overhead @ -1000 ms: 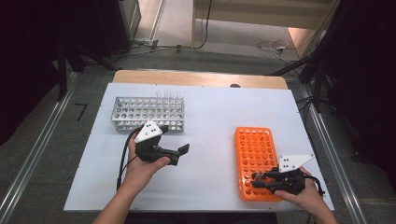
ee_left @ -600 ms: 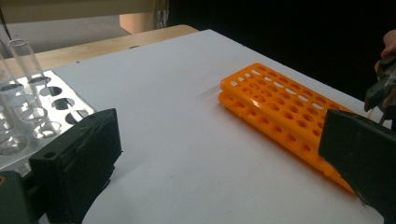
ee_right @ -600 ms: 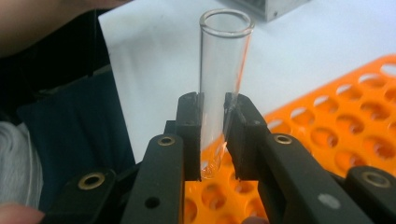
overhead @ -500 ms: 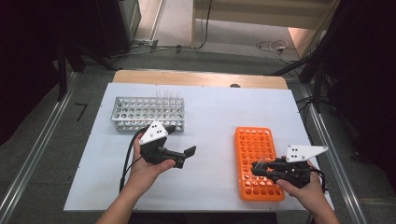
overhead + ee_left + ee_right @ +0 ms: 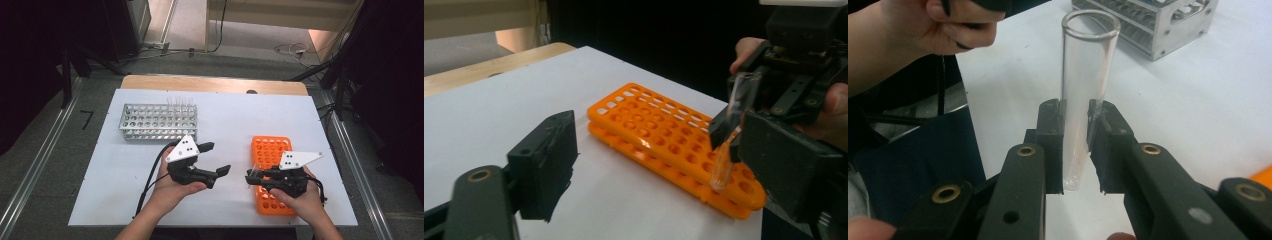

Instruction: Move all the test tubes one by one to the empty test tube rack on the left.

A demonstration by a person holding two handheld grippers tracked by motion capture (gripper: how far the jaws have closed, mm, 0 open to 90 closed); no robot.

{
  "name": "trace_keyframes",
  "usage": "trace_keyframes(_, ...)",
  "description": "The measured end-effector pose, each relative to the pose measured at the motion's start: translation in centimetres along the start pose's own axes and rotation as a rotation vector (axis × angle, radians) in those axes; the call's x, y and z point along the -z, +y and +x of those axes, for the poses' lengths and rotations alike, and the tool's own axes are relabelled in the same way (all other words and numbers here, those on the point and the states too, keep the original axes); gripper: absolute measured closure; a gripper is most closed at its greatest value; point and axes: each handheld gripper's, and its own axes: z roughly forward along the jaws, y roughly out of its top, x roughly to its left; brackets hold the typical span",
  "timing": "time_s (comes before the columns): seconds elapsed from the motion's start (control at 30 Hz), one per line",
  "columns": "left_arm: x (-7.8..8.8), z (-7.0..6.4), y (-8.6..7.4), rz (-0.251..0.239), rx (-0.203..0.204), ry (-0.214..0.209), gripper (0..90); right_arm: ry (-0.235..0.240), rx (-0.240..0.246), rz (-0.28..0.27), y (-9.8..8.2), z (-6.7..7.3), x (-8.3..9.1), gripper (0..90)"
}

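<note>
Right claw clamps test tube upright; left claw released, jaws just narrowing, level.

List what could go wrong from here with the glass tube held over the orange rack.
1. The right tool pinches the clear test tube only near its lower part, so it could tilt or slip out.
2. The smooth glass might crack if squeezed harder.
3. The left tool, whose jaws have just been closing with nothing between them, sits close by; it could knock the tube down onto the orange rack during a handover.
</note>
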Motion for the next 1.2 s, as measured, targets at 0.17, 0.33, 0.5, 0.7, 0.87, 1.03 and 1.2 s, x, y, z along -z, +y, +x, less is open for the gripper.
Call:
trace_keyframes(0.17, -1.0, -1.0, -0.1, 0.015, -0.012, -0.026, 27.7, 0.002, 0.004, 0.013, 0.3, 0.4, -1.3, 73.8)
trace_keyframes(0.33, -1.7, -1.8, -0.2, 0.022, -0.026, -0.075, 42.8, 0.008, 0.012, 0.025, 0.4, 0.8, -2.3, 73.8)
trace_keyframes(0.5, -2.2, -2.3, -0.3, 0.03, -0.037, -0.115, 54.4, 0.019, 0.026, 0.03, 0.5, 1.1, -2.7, 73.8)
trace_keyframes(0.7, -2.7, -2.6, -0.4, 0.048, -0.053, -0.134, 66.2, 0.032, 0.043, 0.035, 0.6, 1.5, -2.9, 73.8)
trace_keyframes(0.87, -2.7, -2.7, -0.4, 0.046, -0.057, -0.145, 74.3, 0.035, 0.047, 0.03, 0.7, 1.7, -3.1, 73.7)
trace_keyframes(1.03, -2.4, -2.3, -0.2, 0.037, -0.056, -0.125, 74.7, 0.007, 0.038, 0.004, 0.5, 1.4, -2.9, 62.5)
trace_keyframes(1.2, -1.4, -1.2, 0.1, 0.02, -0.051, -0.073, 74.7, -0.038, 0.022, -0.04, -0.1, 0.6, -1.7, 43.7)
